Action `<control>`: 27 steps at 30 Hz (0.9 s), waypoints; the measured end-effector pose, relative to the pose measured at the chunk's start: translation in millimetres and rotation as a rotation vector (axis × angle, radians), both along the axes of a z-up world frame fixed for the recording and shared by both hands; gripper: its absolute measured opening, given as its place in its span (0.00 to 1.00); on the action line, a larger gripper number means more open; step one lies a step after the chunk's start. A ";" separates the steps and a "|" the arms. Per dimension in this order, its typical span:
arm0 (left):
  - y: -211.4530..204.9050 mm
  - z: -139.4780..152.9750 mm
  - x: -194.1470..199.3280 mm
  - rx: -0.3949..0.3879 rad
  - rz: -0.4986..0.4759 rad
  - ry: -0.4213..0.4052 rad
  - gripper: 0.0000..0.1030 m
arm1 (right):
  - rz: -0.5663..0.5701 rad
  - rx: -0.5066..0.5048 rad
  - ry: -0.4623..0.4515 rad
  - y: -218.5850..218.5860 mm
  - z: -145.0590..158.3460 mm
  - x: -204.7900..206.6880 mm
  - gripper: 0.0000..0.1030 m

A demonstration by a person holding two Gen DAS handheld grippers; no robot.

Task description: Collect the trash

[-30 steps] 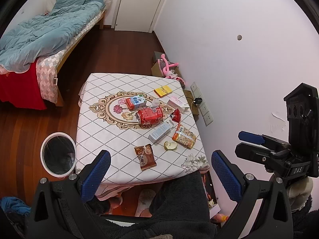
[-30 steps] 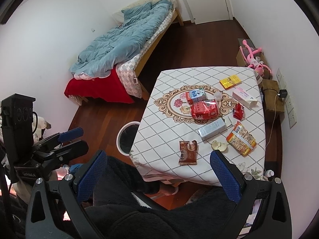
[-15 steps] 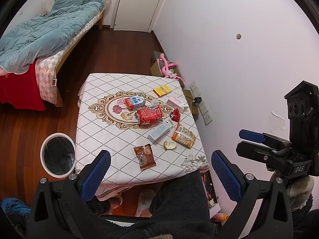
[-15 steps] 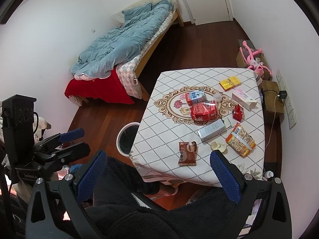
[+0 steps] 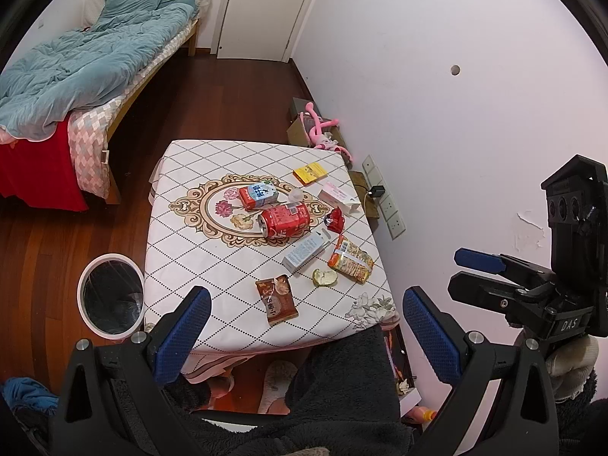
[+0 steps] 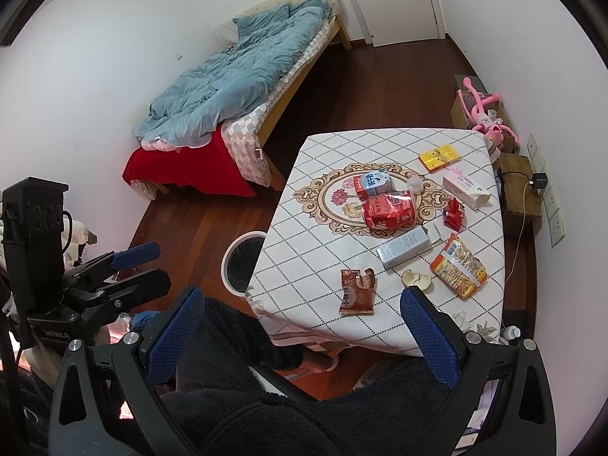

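Trash lies on a small table with a diamond-patterned cloth (image 5: 212, 159) (image 6: 326, 152): a red can (image 5: 283, 220) (image 6: 387, 211) on its side, a milk carton (image 5: 258, 194), a brown wrapper (image 5: 276, 300) (image 6: 357, 290), a grey-blue box (image 5: 306, 252), an orange snack bag (image 5: 351, 260) (image 6: 459, 266), a yellow box (image 5: 309, 173). A white-rimmed bin (image 5: 110, 296) (image 6: 243, 262) stands on the floor left of the table. My left gripper (image 5: 304, 323) and right gripper (image 6: 300, 323) are both open and empty, held high above the table's near edge.
A bed with a blue quilt (image 5: 76, 72) stands at the far left. A pink toy (image 5: 321, 131) and wall sockets (image 5: 383, 197) are beside the right wall. A closed door (image 5: 262, 7) is at the back. Dark fleece-clad legs (image 5: 342, 399) fill the bottom.
Both views have shifted only slightly; the table sits marginally lower and closer. Nothing has been picked up or moved.
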State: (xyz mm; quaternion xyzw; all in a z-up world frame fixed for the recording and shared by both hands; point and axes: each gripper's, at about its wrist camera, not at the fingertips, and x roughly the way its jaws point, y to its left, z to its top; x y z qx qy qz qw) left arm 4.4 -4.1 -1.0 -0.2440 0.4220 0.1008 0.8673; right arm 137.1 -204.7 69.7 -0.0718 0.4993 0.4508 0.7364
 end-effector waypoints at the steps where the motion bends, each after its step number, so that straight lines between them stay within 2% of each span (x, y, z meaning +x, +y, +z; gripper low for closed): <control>1: -0.1 0.0 -0.2 0.000 0.000 0.000 1.00 | 0.001 0.000 -0.001 -0.1 1.0 0.9 1.00; 16: -0.6 -0.2 -0.3 0.005 -0.003 -0.001 1.00 | 0.005 0.009 -0.007 4.5 0.5 -5.4 1.00; 19: 0.2 -5.6 4.2 0.049 0.018 0.010 1.00 | 0.004 0.009 -0.007 6.2 -0.4 -3.4 1.00; 20: 1.5 -14.5 11.7 0.106 0.053 0.034 1.00 | -0.003 0.008 -0.010 4.9 -0.5 -5.1 1.00; 22: 4.3 -29.2 21.3 0.168 0.093 0.062 1.00 | -0.029 -0.002 -0.025 3.1 -6.1 -0.9 1.00; 23: 8.0 -47.7 33.1 0.218 0.128 0.093 1.00 | -0.050 -0.019 -0.037 2.7 -11.5 3.3 1.00; 25: 12.6 -74.9 47.4 0.269 0.164 0.143 1.00 | -0.092 -0.062 -0.066 3.5 -28.5 17.0 1.00; 27: 18.4 -119.6 68.3 0.283 0.187 0.224 1.00 | -0.145 -0.130 -0.111 3.1 -52.1 35.9 1.00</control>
